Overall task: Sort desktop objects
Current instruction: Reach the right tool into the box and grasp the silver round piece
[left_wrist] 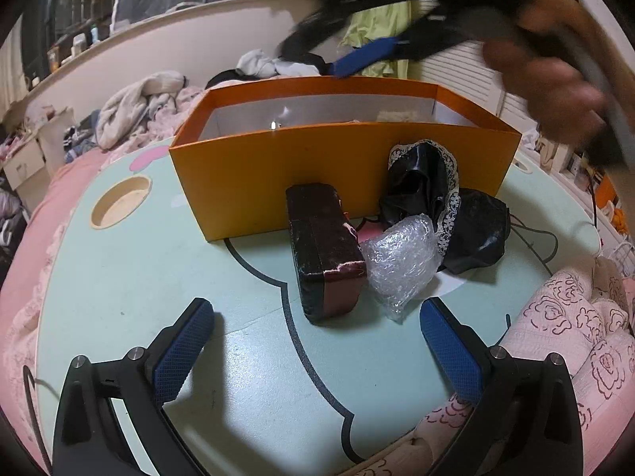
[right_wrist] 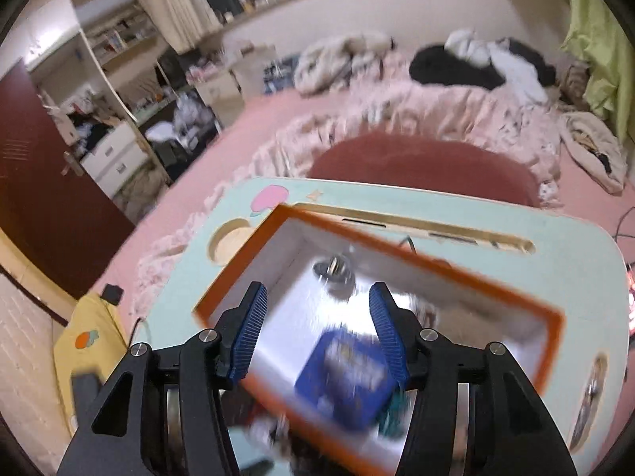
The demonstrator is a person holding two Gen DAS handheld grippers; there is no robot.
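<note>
The pale green table (left_wrist: 119, 277) carries everything, and the orange box (left_wrist: 317, 166) standing on it is the mark to steer by. Inside that box, seen from the right wrist, lies a blue packet (right_wrist: 345, 380) near the front wall, blurred, with a small metal thing (right_wrist: 333, 269) further back; what it is I cannot tell.

In front of the box, touching or nearly touching its near wall, stands a dark maroon case (left_wrist: 325, 254), worn at one corner. Just beside it, on the right-hand side in the left wrist view, sits a crumpled wad of bubble wrap (left_wrist: 401, 265), and behind that, against the box front, a black lace-trimmed pouch (left_wrist: 440, 206). These three are still unsorted.

The left gripper (left_wrist: 313, 333) hangs low in front of the box, its fingers spread wide with nothing between them, facing the case. The right gripper (right_wrist: 317, 329) is above the box, fingers partly apart and empty; the person's hand (left_wrist: 543, 91) holding it shows blurred above the box's right end.

The next pick looks like the case. To do it well, I would bring the spread fingers down astride its narrow sides, not its length, keep the right-hand finger from snagging the bubble wrap, and close only once both pads are level on the flat faces.
</note>
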